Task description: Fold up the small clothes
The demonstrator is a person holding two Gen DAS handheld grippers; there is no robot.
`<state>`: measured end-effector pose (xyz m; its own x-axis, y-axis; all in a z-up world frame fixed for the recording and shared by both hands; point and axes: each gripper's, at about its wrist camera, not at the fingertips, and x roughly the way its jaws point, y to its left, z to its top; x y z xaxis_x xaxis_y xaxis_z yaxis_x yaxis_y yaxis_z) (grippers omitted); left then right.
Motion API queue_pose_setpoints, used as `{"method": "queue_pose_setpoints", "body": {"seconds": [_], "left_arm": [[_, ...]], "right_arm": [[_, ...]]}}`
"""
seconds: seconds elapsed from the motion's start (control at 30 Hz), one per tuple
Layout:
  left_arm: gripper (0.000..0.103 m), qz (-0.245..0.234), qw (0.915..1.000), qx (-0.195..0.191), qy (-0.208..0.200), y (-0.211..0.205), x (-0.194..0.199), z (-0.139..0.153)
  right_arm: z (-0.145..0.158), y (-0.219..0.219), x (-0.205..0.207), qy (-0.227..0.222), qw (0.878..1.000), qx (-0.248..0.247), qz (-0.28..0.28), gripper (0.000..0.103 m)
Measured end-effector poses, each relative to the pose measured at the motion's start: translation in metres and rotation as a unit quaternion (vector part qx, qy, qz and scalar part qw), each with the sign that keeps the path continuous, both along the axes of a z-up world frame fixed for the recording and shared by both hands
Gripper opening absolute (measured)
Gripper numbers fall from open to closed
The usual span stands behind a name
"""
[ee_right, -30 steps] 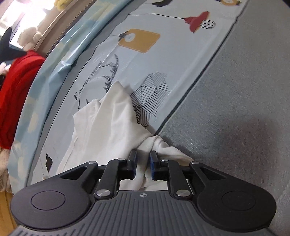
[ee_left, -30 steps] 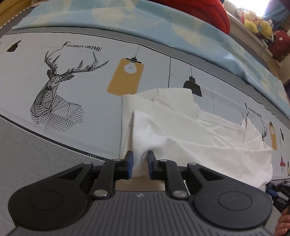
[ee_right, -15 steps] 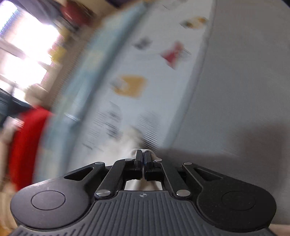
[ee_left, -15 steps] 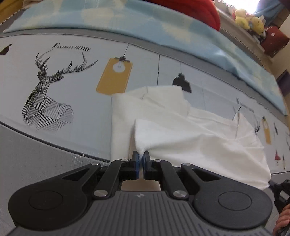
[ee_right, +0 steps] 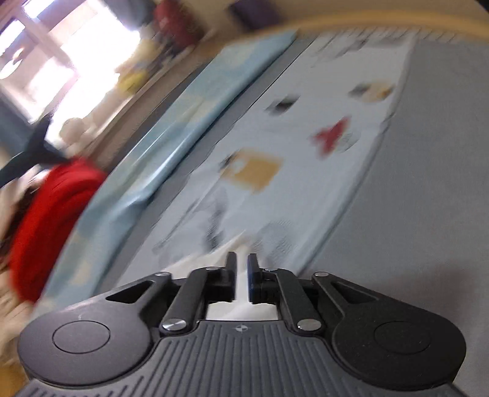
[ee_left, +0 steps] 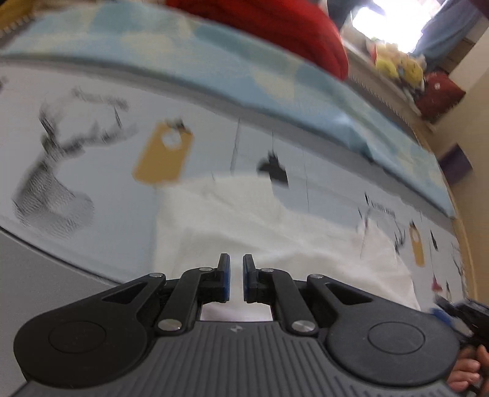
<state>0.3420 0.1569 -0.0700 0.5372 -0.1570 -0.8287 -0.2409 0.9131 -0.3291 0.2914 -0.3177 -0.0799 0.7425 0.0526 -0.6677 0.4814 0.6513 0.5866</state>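
Note:
A white garment [ee_left: 275, 232] lies spread on the printed bed sheet [ee_left: 101, 171], partly folded over itself. My left gripper [ee_left: 236, 259] hovers at its near edge. Its jaws are opening, a narrow gap shows between the blue pads, and white cloth fills that gap behind them. The picture is blurred, so I cannot make out any pinch. My right gripper [ee_right: 241, 259] is raised over the garment's other end [ee_right: 214, 253]. Its jaws are opening too, with cloth showing below the gap and not pressed. A hand [ee_left: 467, 372] shows at the left view's lower right corner.
A light blue quilt [ee_left: 244, 76] runs along the far side of the bed, with a red cushion [ee_left: 275, 27] on it. Plush toys [ee_left: 397, 64] sit by a bright window. A plain grey band of the sheet [ee_right: 428, 183] borders the printed part.
Both grippers closed on the garment's edge half a second ago and now show gaps again. The right gripper has risen and tilted up, and the cloth peak at the left jaws has dropped.

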Motion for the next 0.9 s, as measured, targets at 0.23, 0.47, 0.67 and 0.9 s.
{"method": "queue_pose_setpoints", "body": {"seconds": [0.23,0.47,0.67,0.9], "left_arm": [[0.011,0.021,0.9938,0.062,0.090,0.000,0.003,-0.037],[0.023,0.004,0.9898,0.078,0.119,-0.003,0.005,-0.048],[0.024,0.027,0.9962,0.079,0.025,-0.005,-0.016,0.015],[0.024,-0.009,0.9876,0.137,-0.076,-0.036,-0.081,0.076]], "right_arm": [[-0.050,0.003,0.020,0.149,0.987,0.039,0.040,0.038],[-0.041,0.003,0.020,0.127,0.990,0.036,0.050,0.049],[-0.028,-0.006,0.006,0.156,0.987,0.032,0.017,0.046],[0.075,-0.031,-0.038,-0.004,0.999,-0.038,0.023,0.046]]}}
